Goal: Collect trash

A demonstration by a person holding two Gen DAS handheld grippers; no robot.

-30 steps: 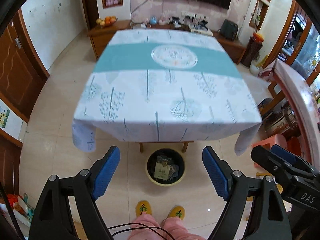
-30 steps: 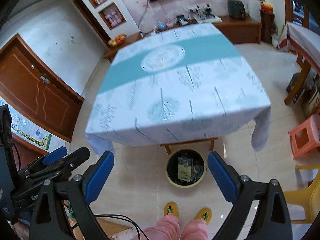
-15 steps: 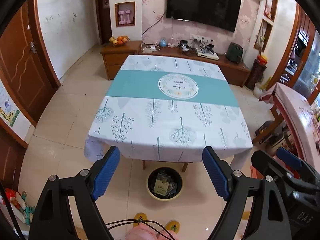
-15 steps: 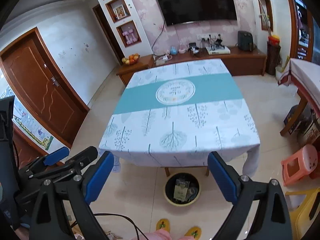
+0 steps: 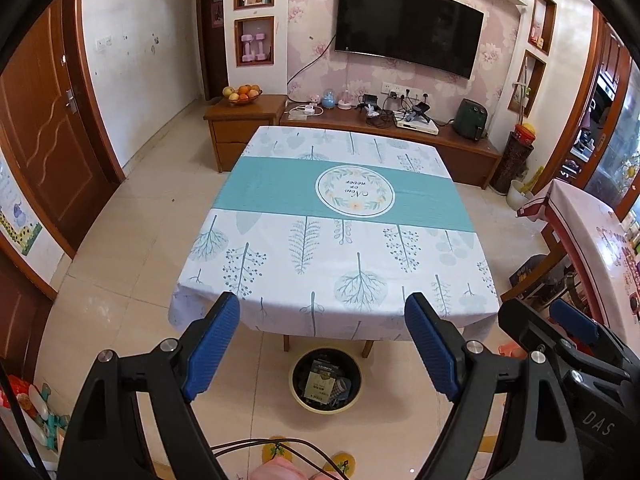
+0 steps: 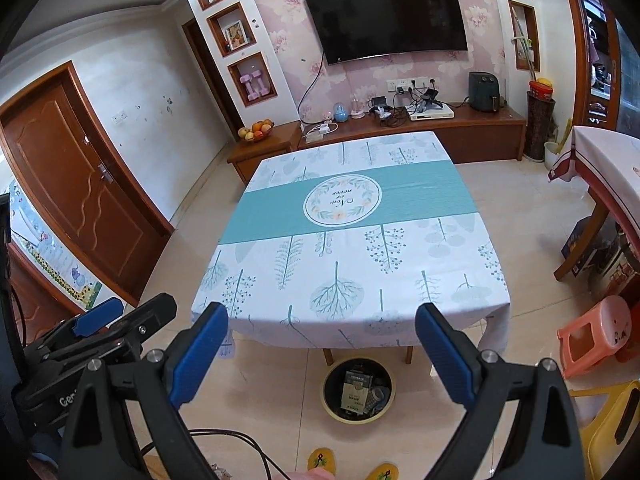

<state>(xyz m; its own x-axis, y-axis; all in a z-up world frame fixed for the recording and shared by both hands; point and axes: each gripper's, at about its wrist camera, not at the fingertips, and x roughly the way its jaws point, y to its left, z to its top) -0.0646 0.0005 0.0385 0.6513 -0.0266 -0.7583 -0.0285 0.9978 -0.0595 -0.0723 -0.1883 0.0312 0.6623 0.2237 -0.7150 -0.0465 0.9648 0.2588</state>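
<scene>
We see 2 grippers, side by side above the floor at the near edge of 1 table point(image 5: 400, 288). The left gripper point(image 5: 325, 350) has its 2 blue-padded fingers point(image 5: 212, 346) wide apart with nothing between them; the right gripper point(image 6: 322, 354) likewise holds its 2 fingers point(image 6: 198, 354) spread and empty. In each wrist view the other gripper shows at the side edge.

The table carries 1 white cloth with a teal band and 1 round emblem point(image 5: 355, 191) at its centre; we count 0 loose items on it. Under the near edge, between 2 visible wooden legs, stands 1 round trash bin point(image 5: 326, 406) with a yellowish rim, on the tiled floor. Inside we make out several packets and wrappers, their exact number unclear.

At the bottom edge we see 2 yellow slippers point(image 6: 322, 459) of the person. Far off, 1 television point(image 5: 408, 26) hangs on the wall above 1 low cabinet, with 1 fruit bowl point(image 5: 243, 95) at far left. At right in the right wrist view stand 1 pink stool point(image 6: 594, 334) and 1 yellow chair.
</scene>
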